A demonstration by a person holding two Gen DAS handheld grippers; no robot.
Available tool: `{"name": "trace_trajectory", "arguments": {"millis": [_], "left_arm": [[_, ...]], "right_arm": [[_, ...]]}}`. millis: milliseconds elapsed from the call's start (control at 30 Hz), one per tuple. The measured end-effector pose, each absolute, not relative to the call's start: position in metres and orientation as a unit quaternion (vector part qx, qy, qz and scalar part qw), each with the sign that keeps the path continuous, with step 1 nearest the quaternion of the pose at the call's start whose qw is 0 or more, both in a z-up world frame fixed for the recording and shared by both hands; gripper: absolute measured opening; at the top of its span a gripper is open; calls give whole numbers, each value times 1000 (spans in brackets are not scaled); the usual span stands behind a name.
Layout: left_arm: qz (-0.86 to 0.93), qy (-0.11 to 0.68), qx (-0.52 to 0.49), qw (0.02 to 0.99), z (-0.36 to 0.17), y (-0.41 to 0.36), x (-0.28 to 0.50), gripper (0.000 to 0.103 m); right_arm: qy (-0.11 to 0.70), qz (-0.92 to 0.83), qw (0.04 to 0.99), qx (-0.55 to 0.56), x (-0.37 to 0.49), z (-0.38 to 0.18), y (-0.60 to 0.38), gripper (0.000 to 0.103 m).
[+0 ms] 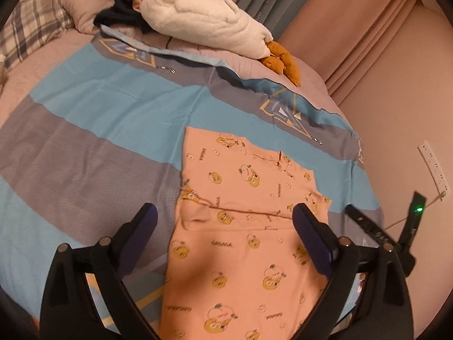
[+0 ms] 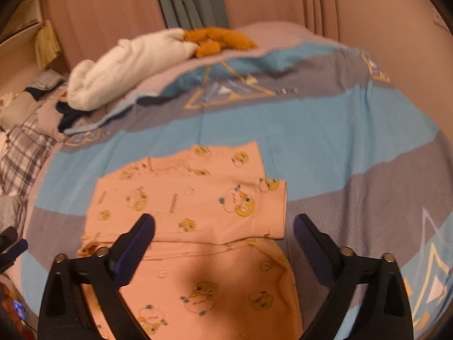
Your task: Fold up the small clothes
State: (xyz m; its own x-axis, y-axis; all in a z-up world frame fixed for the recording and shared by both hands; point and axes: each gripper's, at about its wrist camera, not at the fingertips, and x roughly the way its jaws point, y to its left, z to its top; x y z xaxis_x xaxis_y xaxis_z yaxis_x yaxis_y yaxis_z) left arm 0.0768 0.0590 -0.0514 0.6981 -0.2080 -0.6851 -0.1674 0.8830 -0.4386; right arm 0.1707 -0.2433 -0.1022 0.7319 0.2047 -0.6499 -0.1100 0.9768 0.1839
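A small pink garment (image 1: 243, 226) with yellow cartoon prints lies flat on the blue and grey bedspread (image 1: 99, 130), with its sleeves folded across the body. My left gripper (image 1: 223, 212) is open and empty, hovering above the garment's middle. The right gripper's body (image 1: 396, 226) shows at the garment's right side in the left wrist view. In the right wrist view the same garment (image 2: 198, 204) lies below my right gripper (image 2: 225, 223), which is open and empty, its fingers spread over the folded sleeve edge. The left gripper's fingers (image 2: 11, 243) show at the far left.
A white plush goose (image 1: 203, 22) with orange feet lies at the bed's far side, with dark clothes (image 1: 119, 14) and pillows (image 1: 36, 19) by it. Pink curtains (image 1: 354, 14) hang behind the bed. A wall socket (image 1: 433, 167) is at the right.
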Motion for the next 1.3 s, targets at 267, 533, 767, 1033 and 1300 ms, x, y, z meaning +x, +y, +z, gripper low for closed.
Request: {"name": "trace_trajectory", "arguments": {"millis": [267, 533, 767, 1033, 1300], "left_arm": [[-8, 390, -218, 895, -65, 51, 46, 99], [-7, 439, -200, 876, -104, 48, 24, 98], [-29, 457, -205, 865, -126, 44, 7, 98], [-63, 489, -238, 837, -153, 48, -11, 95], [-73, 502, -246, 826, -165, 52, -31, 78]], "right_arm": [[320, 105, 939, 65, 131, -94, -241, 101], [331, 101, 937, 53, 95, -112, -253, 101], [353, 82, 931, 41, 67, -139, -267, 101], [386, 64, 919, 58, 41, -164, -288, 94], [436, 60, 896, 62, 18, -187, -301, 74]]}}
